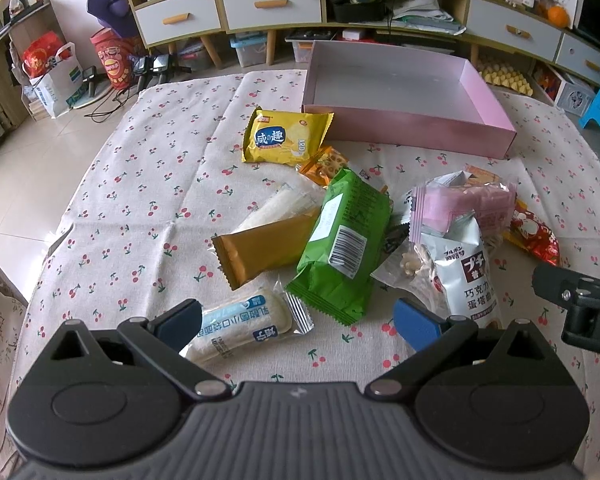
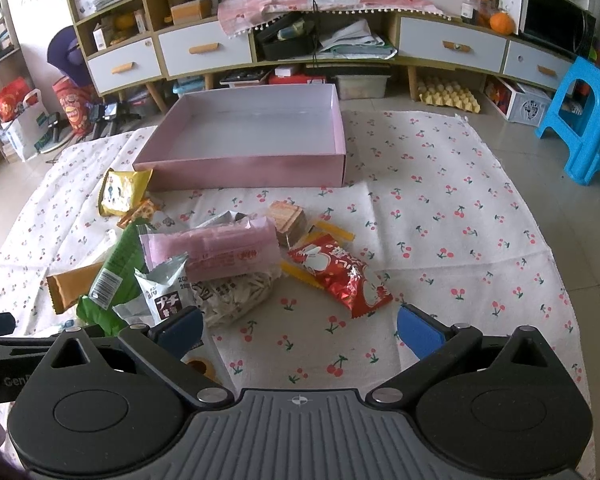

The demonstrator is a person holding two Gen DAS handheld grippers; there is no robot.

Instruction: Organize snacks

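While no snack has yet gone into the pink box point(image 2: 244, 168), the step in hand reads as the first pick. Snack pile point(image 1: 352, 236) lies on the cherry-print cloth point(image 2: 440, 216), just in front of the box; box interior shows nothing inside.

Nearest to left claw point(image 1: 296, 322): white bread pack point(image 1: 240, 328), its left end touching the left pad, long axis running lower-left to upper-right in left wrist view, crimped end twd. the green pack point(image 1: 340, 248). Green pack: long axis near-vertical in frame, barcode side up, top end pointing twd. the box; it overlaps the brown bar point(image 1: 260, 248), whose axis runs roughly crosswise. Yellow pack point(image 1: 286, 136) lies apart from the heap, just beside the box's front wall.

Right claw point(image 2: 300, 330): jaws apart, nothing between; red foil pack point(image 2: 340, 272) lies just ahead, axis upper-left to lower-right. Left claw: jaws apart too, not clamped.

Next move (judgement): left claw shifts left to centre on the bread pack, closes across its short axis, then carries fwd. to the box. Surface may be floor or low desk; cannot tell.

Beyond: cabinet w/ drawers point(image 2: 452, 46), blue stool point(image 2: 584, 120).
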